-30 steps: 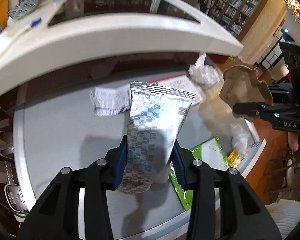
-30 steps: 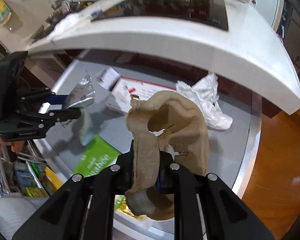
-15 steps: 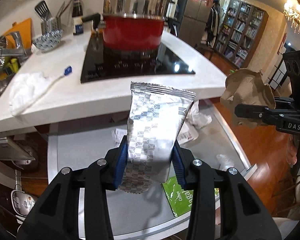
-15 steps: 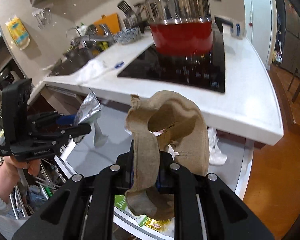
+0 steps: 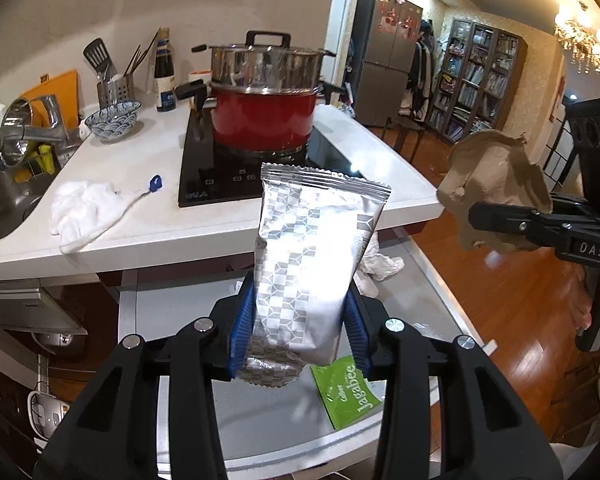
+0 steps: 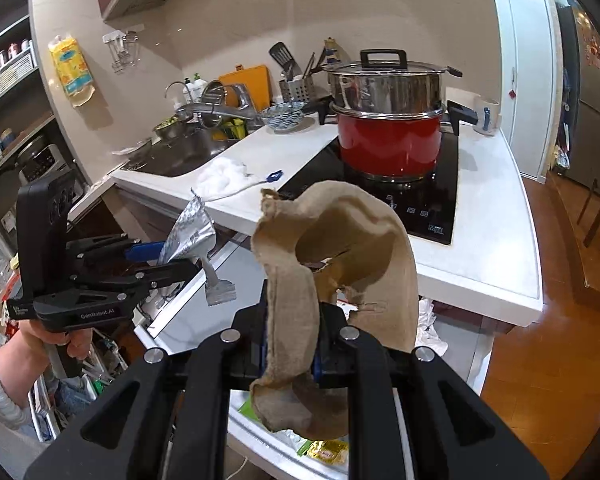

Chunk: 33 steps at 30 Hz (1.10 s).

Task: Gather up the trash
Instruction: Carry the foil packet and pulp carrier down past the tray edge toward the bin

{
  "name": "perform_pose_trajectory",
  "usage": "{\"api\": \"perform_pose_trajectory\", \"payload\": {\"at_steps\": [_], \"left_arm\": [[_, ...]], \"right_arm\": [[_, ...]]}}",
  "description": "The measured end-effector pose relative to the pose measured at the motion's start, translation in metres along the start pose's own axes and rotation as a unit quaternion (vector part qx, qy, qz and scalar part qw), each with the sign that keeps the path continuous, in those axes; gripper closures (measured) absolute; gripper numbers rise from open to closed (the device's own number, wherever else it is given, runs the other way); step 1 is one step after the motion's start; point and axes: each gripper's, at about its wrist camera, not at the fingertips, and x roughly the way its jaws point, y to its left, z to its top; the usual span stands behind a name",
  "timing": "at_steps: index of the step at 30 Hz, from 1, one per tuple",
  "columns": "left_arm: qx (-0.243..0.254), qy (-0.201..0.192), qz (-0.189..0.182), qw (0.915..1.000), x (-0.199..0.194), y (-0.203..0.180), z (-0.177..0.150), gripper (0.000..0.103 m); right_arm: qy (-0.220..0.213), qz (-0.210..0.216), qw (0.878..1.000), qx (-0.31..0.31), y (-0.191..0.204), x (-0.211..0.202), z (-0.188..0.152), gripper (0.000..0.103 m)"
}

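My left gripper (image 5: 298, 326) is shut on a silver patterned wrapper (image 5: 312, 256) and holds it upright, high above the grey table (image 5: 172, 308). It also shows in the right wrist view (image 6: 162, 262) with the wrapper (image 6: 192, 236). My right gripper (image 6: 290, 344) is shut on a torn piece of brown cardboard (image 6: 340, 256), also held high. The cardboard shows at the right of the left wrist view (image 5: 496, 184). A green Jagabee packet (image 5: 350, 394) and crumpled white tissue (image 5: 380, 266) lie on the table below.
A white counter (image 5: 148, 232) overhangs the table, with a black cooktop (image 5: 216, 172), a red pot (image 5: 264, 120) and a white cloth (image 5: 84, 212). A sink (image 6: 180, 152) lies at its left. Yellow wrappers (image 6: 326, 450) lie at the table's near edge.
Both grippers have risen from near the table to above counter height, each carrying its piece of trash. The counter top and pot have come into view.
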Motion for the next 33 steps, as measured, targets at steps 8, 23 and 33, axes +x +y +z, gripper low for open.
{"api": "perform_pose_trajectory", "payload": {"at_steps": [8, 23, 33], "left_arm": [[0.029, 0.018, -0.049, 0.9982, -0.021, -0.013, -0.014, 0.061], [0.115, 0.22, -0.14, 0.9584, -0.003, -0.049, -0.12, 0.061], [0.104, 0.345, -0.15, 0.9204, 0.078, -0.054, -0.214, 0.061]], "right_arm": [[0.03, 0.047, 0.998, 0.032, 0.005, -0.011, -0.031, 0.087], [0.194, 0.112, 0.968, 0.115, 0.023, 0.02, -0.159, 0.087], [0.287, 0.088, 0.943, 0.146, 0.023, 0.077, -0.242, 0.087]]}}
